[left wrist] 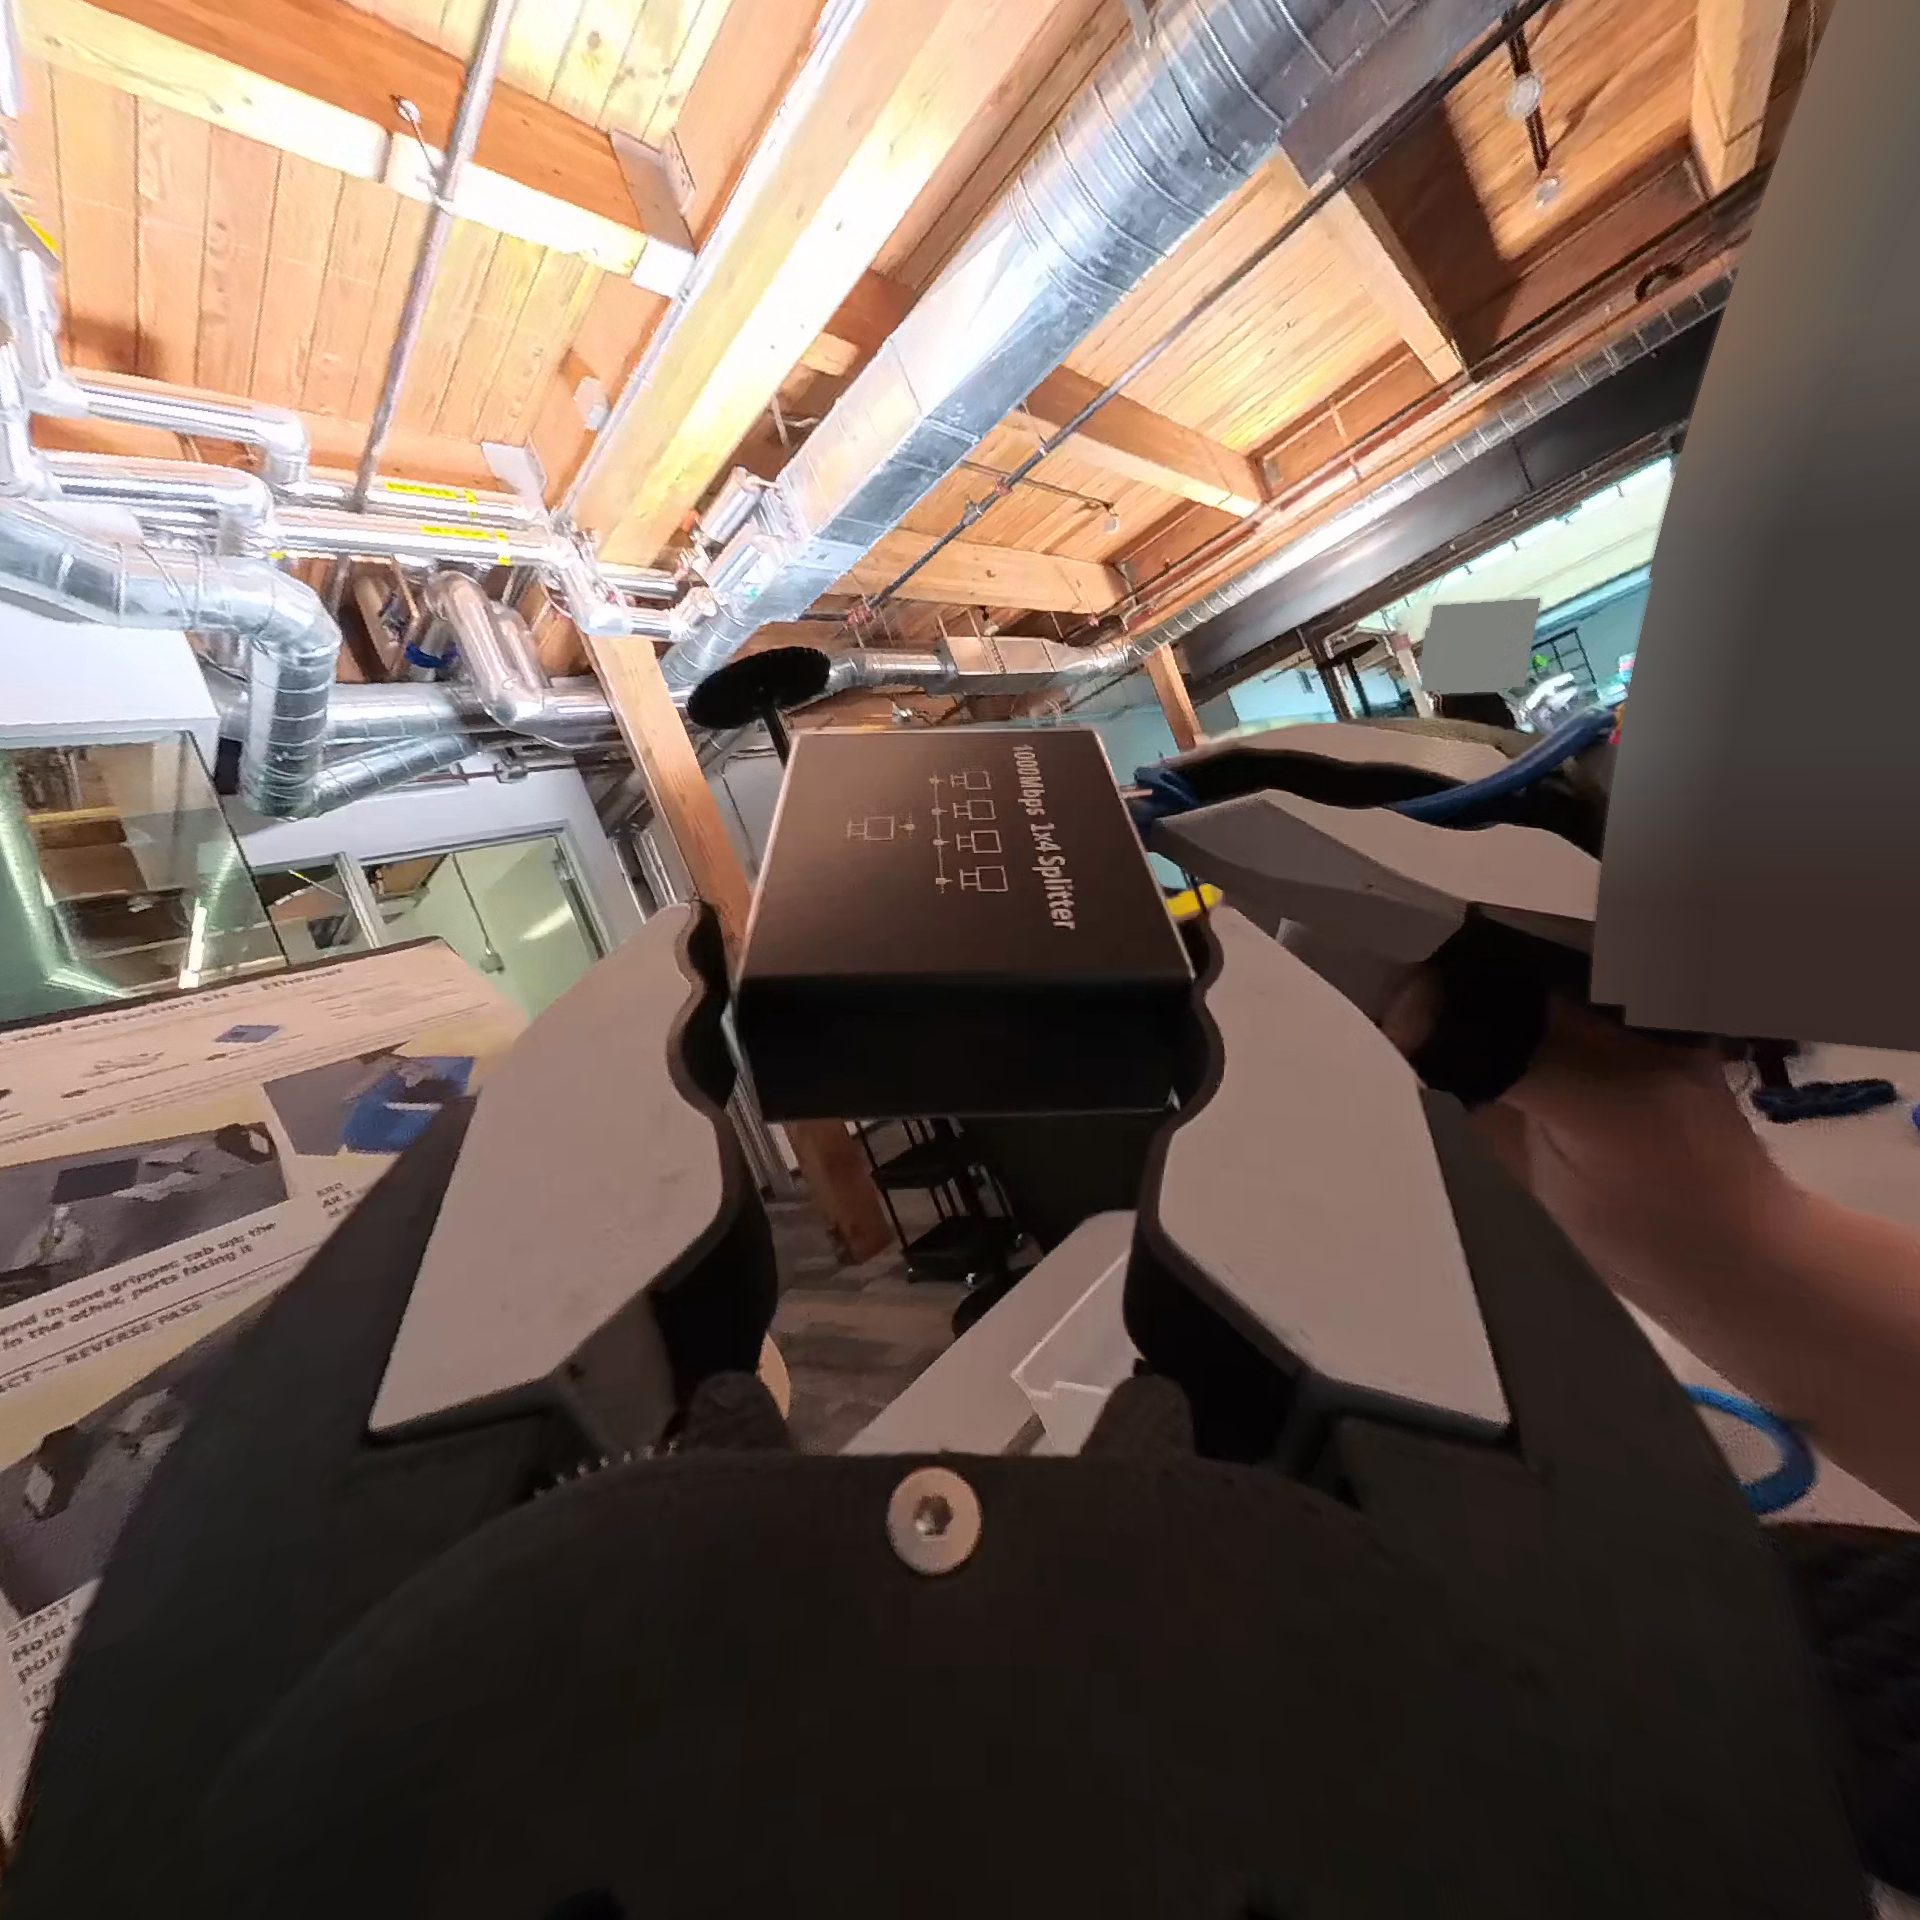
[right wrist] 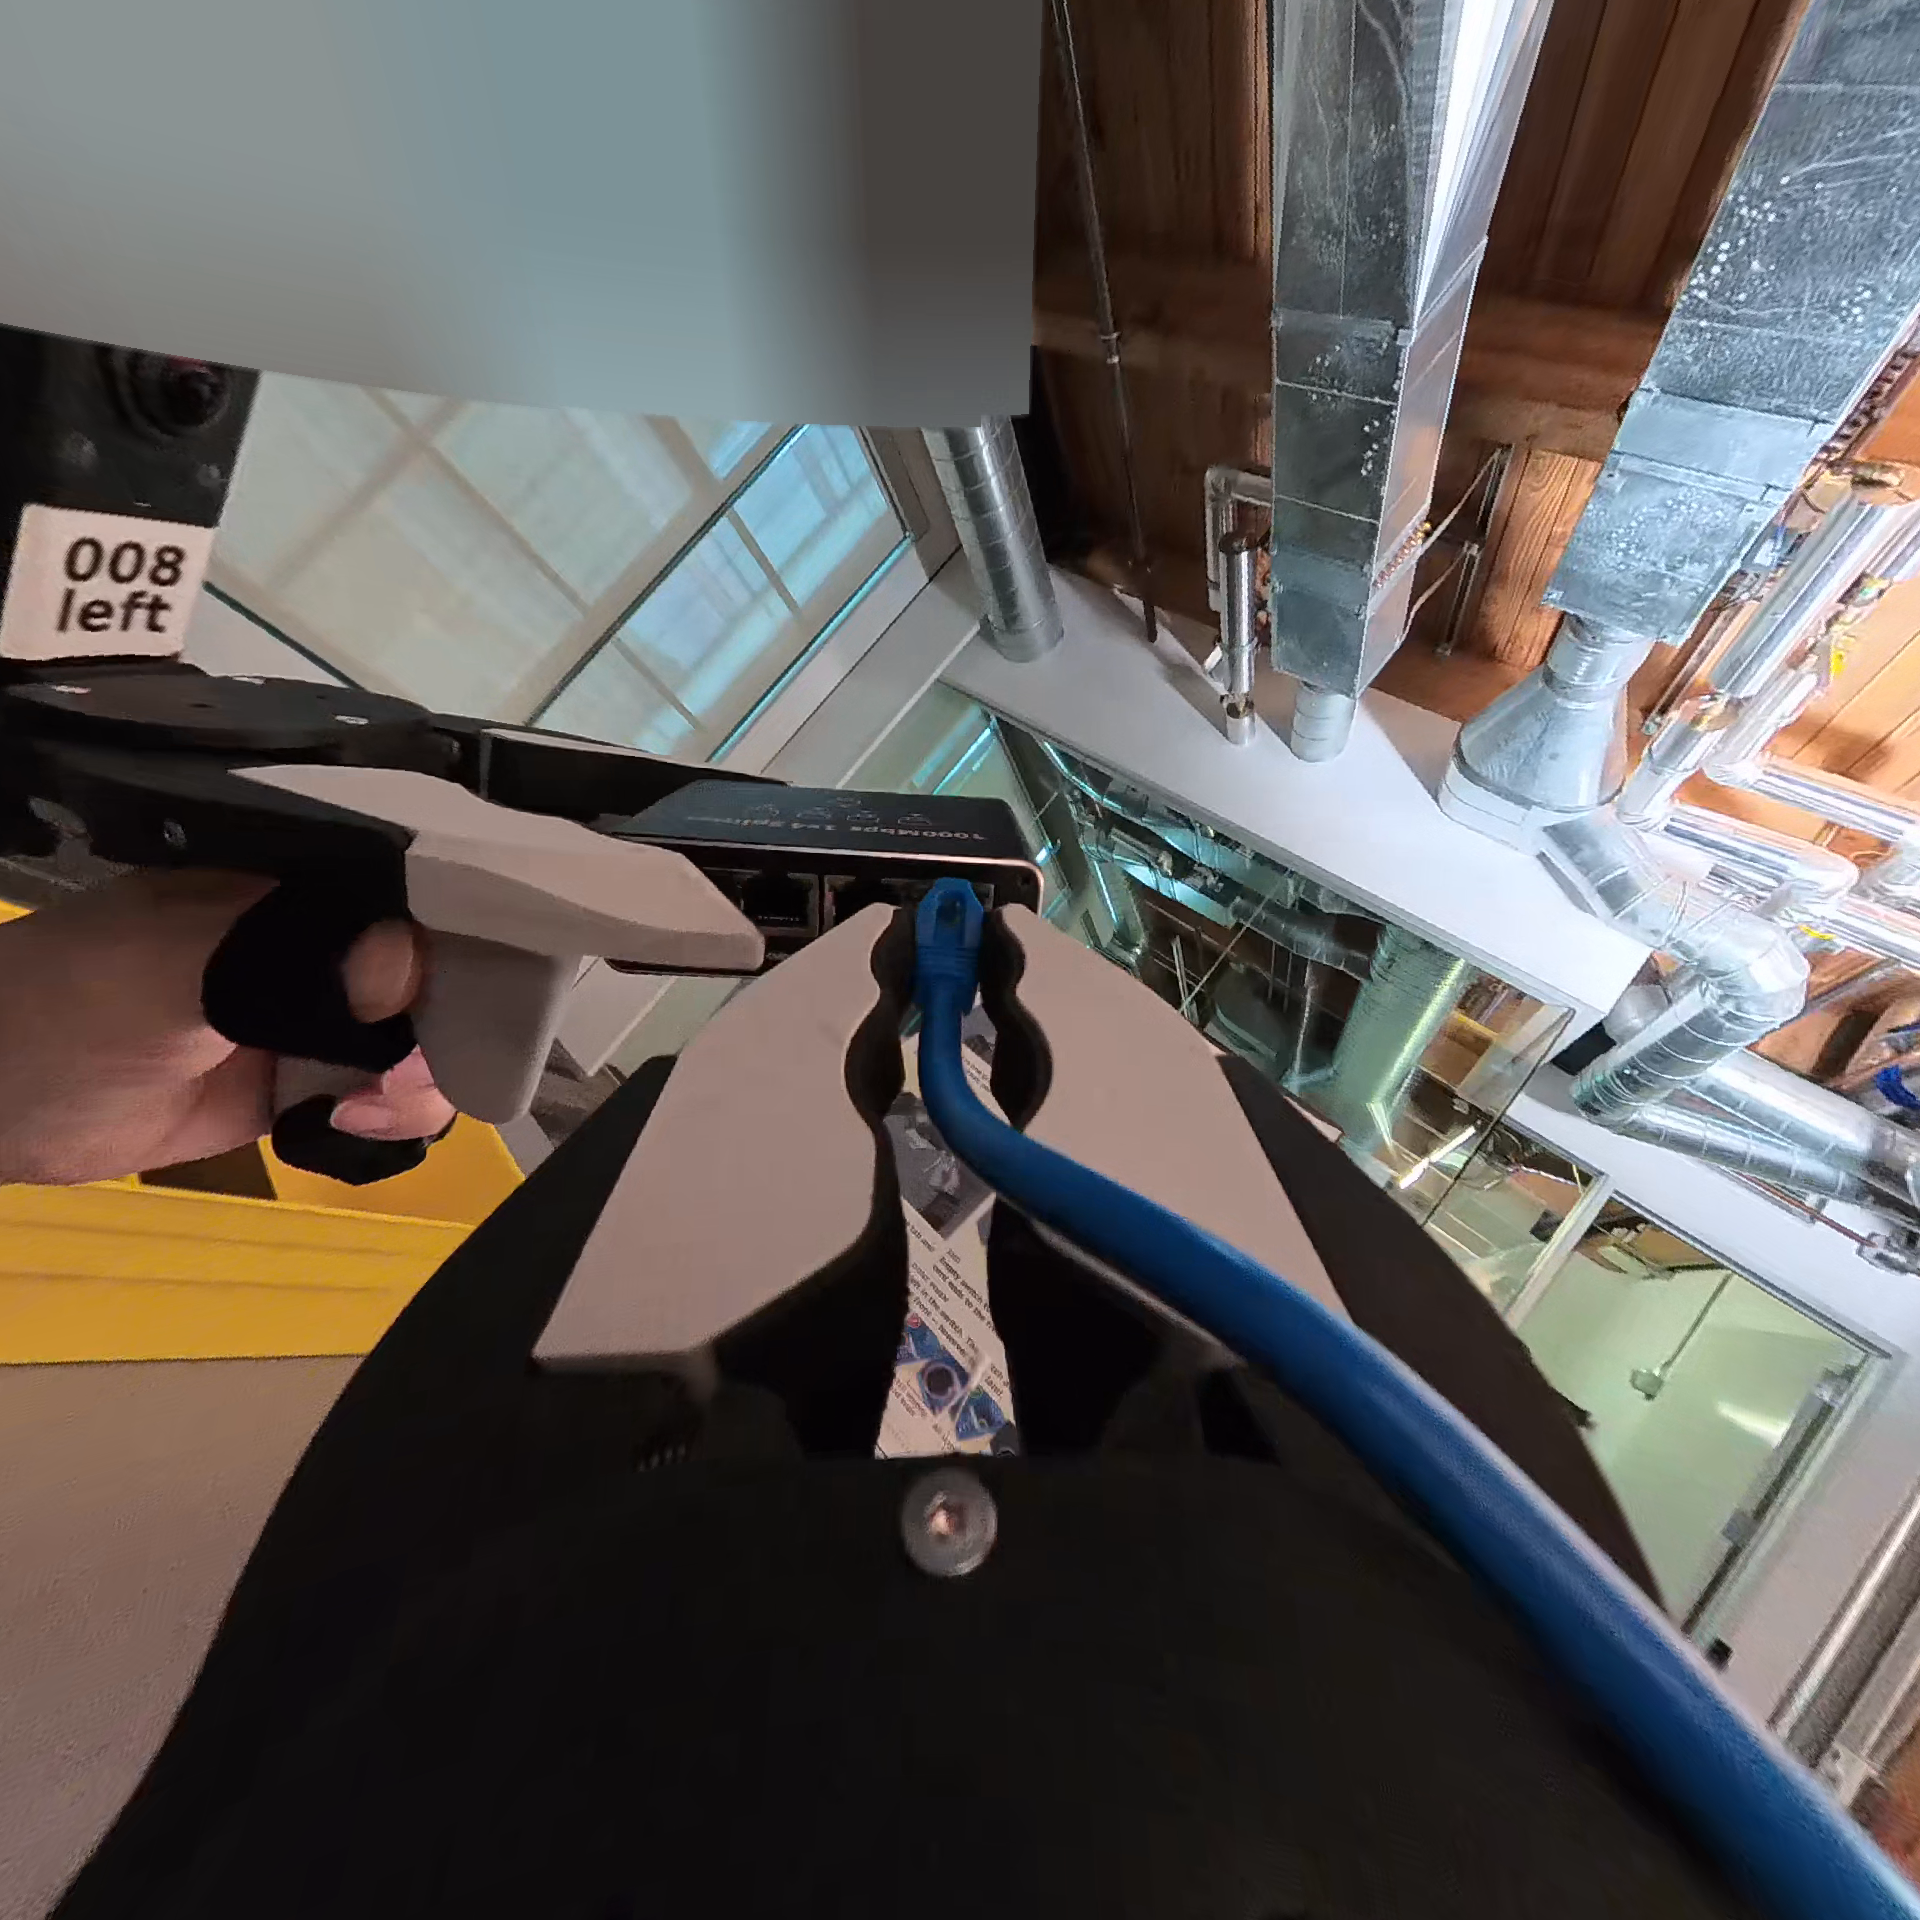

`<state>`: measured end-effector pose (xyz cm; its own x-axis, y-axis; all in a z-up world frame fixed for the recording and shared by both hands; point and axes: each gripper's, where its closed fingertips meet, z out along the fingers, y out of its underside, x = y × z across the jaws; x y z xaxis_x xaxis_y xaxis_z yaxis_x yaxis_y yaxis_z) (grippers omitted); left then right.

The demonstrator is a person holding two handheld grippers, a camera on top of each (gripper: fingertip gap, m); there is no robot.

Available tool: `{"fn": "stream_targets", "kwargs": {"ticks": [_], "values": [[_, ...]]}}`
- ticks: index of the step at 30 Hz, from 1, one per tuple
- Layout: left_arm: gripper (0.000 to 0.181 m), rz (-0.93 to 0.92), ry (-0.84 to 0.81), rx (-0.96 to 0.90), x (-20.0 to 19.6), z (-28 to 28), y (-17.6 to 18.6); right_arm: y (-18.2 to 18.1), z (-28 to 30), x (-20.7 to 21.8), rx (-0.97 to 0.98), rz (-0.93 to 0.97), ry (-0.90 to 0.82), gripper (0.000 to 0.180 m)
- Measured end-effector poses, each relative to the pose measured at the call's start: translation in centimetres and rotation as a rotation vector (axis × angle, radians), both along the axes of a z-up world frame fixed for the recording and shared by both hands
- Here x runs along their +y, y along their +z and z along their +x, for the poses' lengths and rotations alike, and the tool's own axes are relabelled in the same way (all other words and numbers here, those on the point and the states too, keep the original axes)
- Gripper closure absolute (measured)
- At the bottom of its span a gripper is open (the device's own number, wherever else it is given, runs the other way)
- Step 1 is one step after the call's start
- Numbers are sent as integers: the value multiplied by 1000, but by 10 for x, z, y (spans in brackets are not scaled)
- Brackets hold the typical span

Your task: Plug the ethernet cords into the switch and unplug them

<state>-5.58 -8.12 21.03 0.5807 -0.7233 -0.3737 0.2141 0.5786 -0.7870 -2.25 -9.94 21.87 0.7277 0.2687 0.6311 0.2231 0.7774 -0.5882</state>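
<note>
My left gripper (left wrist: 951,971) is shut on the black box-shaped switch (left wrist: 956,862) and holds it up in the air, tilted toward the ceiling. In the right wrist view the switch (right wrist: 831,836) shows its row of ports facing me. My right gripper (right wrist: 940,935) is shut on the blue ethernet cord's plug (right wrist: 943,935), whose tip sits at a port near the switch's right end. The blue cord (right wrist: 1299,1330) trails back over my right finger. The right gripper (left wrist: 1153,816) also shows at the switch's far right side in the left wrist view, with the blue plug.
A printed instruction sheet (left wrist: 156,1143) lies at the lower left on a surface. A hand (left wrist: 1662,1195) holds the right gripper. A yellow surface (right wrist: 208,1268) lies below the left gripper. Wooden beams and metal ducts (left wrist: 935,364) run overhead.
</note>
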Motion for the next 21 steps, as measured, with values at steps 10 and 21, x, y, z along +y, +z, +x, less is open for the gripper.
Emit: {"fn": "stream_targets", "kwargs": {"ticks": [10, 21], "values": [[102, 28, -28, 60, 0, 3, -7, -2, 1, 3, 27, -22, 52, 167], [103, 31, -1, 71, -1, 4, -9, -5, 4, 11, 26, -107, 93, 167]]}}
